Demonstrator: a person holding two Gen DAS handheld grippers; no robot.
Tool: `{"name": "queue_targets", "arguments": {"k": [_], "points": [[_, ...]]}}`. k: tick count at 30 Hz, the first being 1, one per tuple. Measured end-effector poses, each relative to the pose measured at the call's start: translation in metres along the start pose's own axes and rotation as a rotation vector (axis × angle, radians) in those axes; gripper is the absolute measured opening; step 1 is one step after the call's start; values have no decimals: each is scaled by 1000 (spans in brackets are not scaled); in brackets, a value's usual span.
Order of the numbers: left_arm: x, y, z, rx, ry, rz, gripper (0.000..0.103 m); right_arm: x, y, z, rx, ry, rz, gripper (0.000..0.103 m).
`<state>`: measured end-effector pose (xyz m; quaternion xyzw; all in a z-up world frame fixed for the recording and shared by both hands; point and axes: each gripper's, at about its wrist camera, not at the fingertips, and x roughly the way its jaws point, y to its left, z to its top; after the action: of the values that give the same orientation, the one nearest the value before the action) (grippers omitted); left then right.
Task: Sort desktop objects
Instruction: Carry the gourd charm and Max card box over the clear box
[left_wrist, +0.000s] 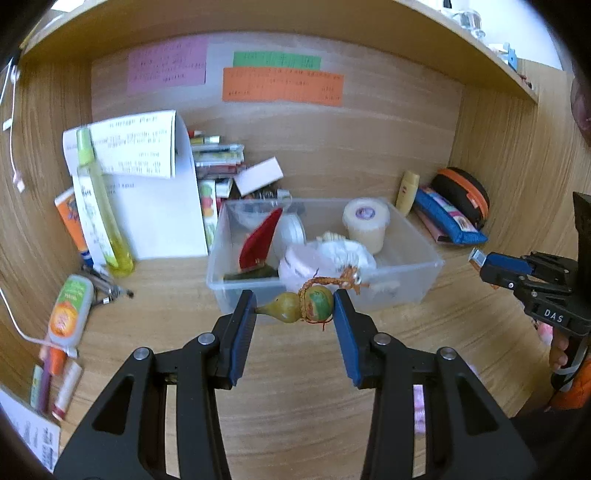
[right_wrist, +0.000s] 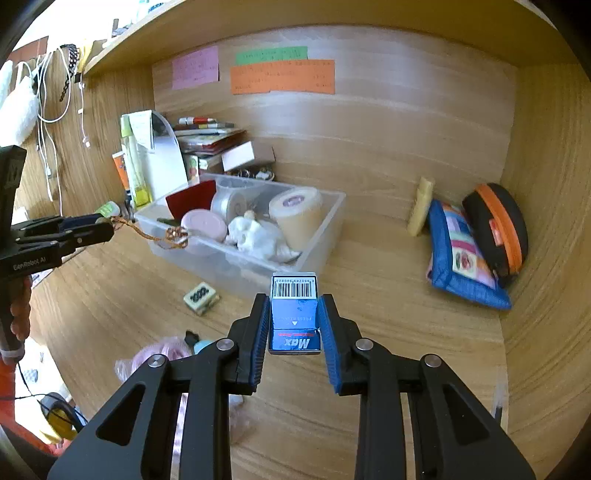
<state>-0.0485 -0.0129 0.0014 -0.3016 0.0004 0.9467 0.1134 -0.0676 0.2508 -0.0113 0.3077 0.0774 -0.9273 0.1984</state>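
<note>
My left gripper (left_wrist: 295, 314) is shut on a small yellow-green gourd ornament (left_wrist: 299, 308) with a braided orange cord, held just in front of a clear plastic bin's (left_wrist: 410, 273) near wall. The bin holds a red sailboat (left_wrist: 258, 240), tape rolls (left_wrist: 365, 221) and a white shell figure. My right gripper (right_wrist: 293, 325) is shut on a small blue Max staple box (right_wrist: 294, 321) with a barcode, above the desk before the bin (right_wrist: 325, 236). The left gripper (right_wrist: 92, 230) shows at left in the right wrist view, with the cord (right_wrist: 162, 236) dangling over the bin.
Papers, a yellow bottle (left_wrist: 99, 206) and stacked booklets stand at back left. A blue pouch (right_wrist: 465, 258), black-orange case (right_wrist: 498, 229) and a cream tube lie at right. A small patterned eraser (right_wrist: 201, 295) and a pink bag (right_wrist: 162, 354) lie on the desk. Wooden walls enclose it.
</note>
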Motion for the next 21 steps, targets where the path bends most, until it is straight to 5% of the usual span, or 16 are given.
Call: {"name": "queue_targets", "arguments": {"k": [8, 21], "points": [[2, 6, 32, -8, -39, -51, 42, 7, -1, 20, 11, -30, 24, 25], [32, 27, 63, -64, -24, -20, 42, 29, 7, 51, 22, -56, 72, 25]]}}
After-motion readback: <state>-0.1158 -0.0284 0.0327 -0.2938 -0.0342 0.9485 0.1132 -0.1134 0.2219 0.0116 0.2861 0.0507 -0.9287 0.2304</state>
